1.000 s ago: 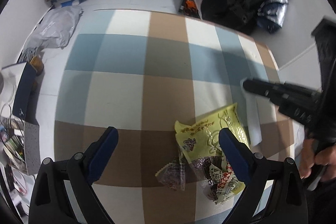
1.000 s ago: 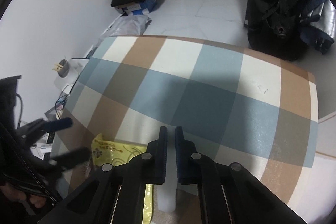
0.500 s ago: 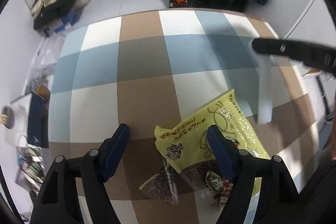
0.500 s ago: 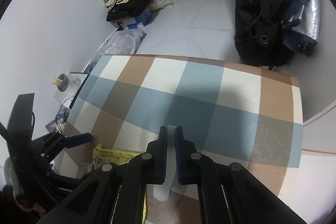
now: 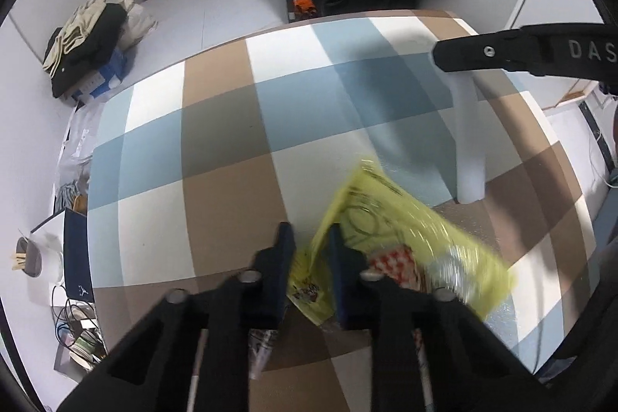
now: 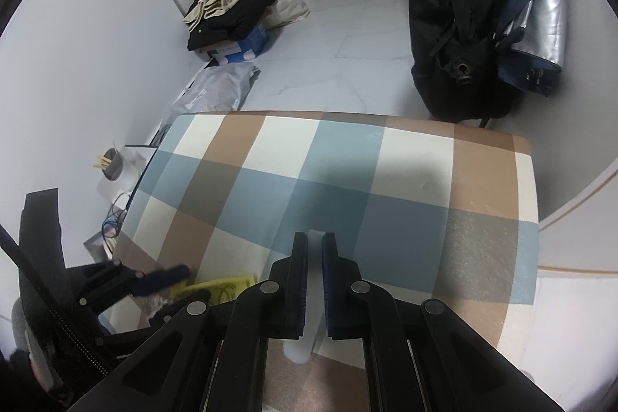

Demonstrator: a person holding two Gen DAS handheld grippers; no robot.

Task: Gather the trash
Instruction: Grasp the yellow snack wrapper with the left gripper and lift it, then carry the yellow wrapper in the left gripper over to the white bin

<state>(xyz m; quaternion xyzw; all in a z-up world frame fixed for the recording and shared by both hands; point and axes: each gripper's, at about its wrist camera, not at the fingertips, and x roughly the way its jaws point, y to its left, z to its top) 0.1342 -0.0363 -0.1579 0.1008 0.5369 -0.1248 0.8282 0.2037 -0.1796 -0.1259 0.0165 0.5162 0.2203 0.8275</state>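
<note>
My left tongs [image 5: 311, 259] have just been closing and now pinch the near corner of the yellow snack wrapper [image 5: 390, 219]; the pads press on the film. The wrapper lies on the checked table [image 5: 216, 157] and runs away from the tongs toward the white strip, its long axis slanting up and to the right. It is blurred, so I cannot read its print or tell whether it has left the table. A small clear wrapper [image 5: 259, 350] sits below the left tongs, mostly hidden by the jaws. My right tongs [image 6: 316, 259] are clamped on the white strip [image 6: 313, 300], which hangs down beside the yellow wrapper; its lower end is cut off behind the jaws. My left hand is the nearer one for lifting the wrapper clear.
</note>
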